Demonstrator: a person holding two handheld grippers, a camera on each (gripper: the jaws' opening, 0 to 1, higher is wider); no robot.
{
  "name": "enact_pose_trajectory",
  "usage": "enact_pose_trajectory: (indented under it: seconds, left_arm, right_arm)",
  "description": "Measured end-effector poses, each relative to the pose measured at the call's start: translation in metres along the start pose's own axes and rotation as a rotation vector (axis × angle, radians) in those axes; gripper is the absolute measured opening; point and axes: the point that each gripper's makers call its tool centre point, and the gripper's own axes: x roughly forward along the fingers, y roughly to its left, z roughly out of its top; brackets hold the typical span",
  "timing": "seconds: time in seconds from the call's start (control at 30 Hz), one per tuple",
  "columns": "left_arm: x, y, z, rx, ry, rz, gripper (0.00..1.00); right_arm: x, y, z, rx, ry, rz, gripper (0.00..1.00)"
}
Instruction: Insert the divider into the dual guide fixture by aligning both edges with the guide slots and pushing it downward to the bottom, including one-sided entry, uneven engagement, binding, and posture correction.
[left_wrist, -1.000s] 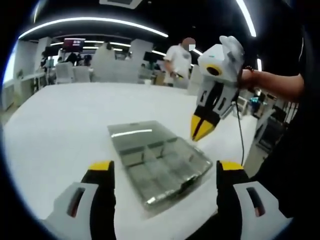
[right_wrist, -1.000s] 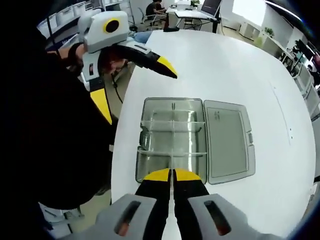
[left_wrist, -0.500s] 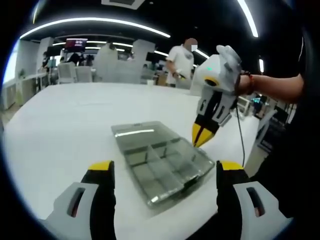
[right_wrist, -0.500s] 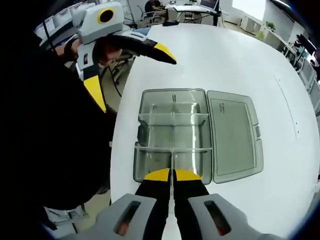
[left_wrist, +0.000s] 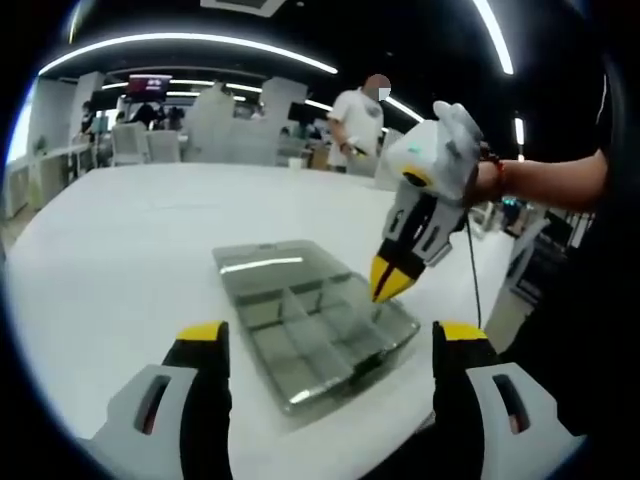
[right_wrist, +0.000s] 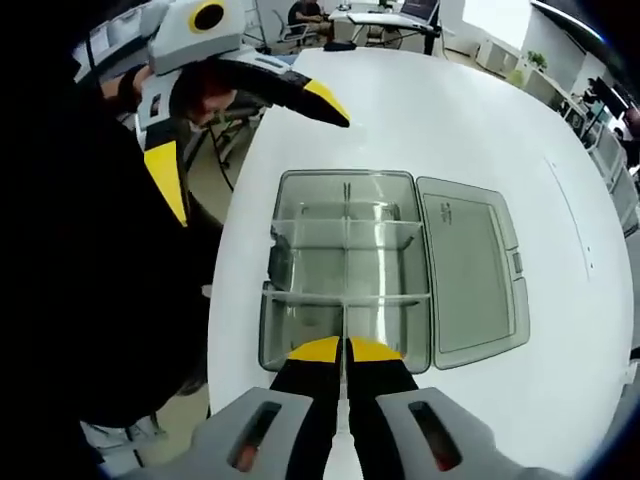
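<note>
Right gripper (left_wrist: 388, 283) has dropped closer over clear box (right_wrist: 345, 265); lid (right_wrist: 470, 275) open.

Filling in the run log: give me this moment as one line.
right gripper: shut, tips over near end of clear box | left gripper: open, off to the side | lid: open flat on table

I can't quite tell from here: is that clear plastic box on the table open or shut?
Open. The clear box shows its dividers uncovered, and its lid lies flat beside it on the table.
</note>
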Motion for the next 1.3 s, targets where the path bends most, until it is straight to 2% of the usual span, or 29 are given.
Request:
enact_pose_trajectory:
  seconds: [0.53, 0.67, 0.7, 0.73, 0.87, 1.03, 1.3]
  left_arm:
    - [-0.001, -0.015, -0.004, 0.008, 0.012, -0.016, 0.82]
    - [-0.001, -0.021, -0.005, 0.014, 0.016, -0.028, 0.82]
    - [-0.001, -0.022, -0.005, 0.013, 0.018, -0.032, 0.82]
    - [-0.001, -0.023, -0.005, 0.013, 0.019, -0.036, 0.82]
    - [0.000, -0.030, -0.005, 0.022, 0.028, -0.058, 0.82]
    - [0.002, -0.036, -0.003, 0.042, 0.041, -0.086, 0.82]
    - [0.004, -0.051, -0.003, 0.070, 0.064, -0.152, 0.82]
  right_arm:
    - [0.006, 0.000, -0.002, -0.012, -0.022, -0.046, 0.00]
    - [0.004, -0.002, 0.002, 0.000, -0.077, -0.086, 0.01]
    - [0.002, -0.004, 0.006, 0.001, -0.110, -0.109, 0.05]
    - [0.001, -0.003, 0.006, 0.006, -0.116, -0.110, 0.10]
    - [-0.002, -0.003, 0.005, 0.039, -0.135, -0.132, 0.12]
    - [-0.015, -0.006, 0.008, 0.136, -0.224, -0.193, 0.13]
    - [-0.032, -0.002, -0.001, 0.234, -0.283, -0.265, 0.17]
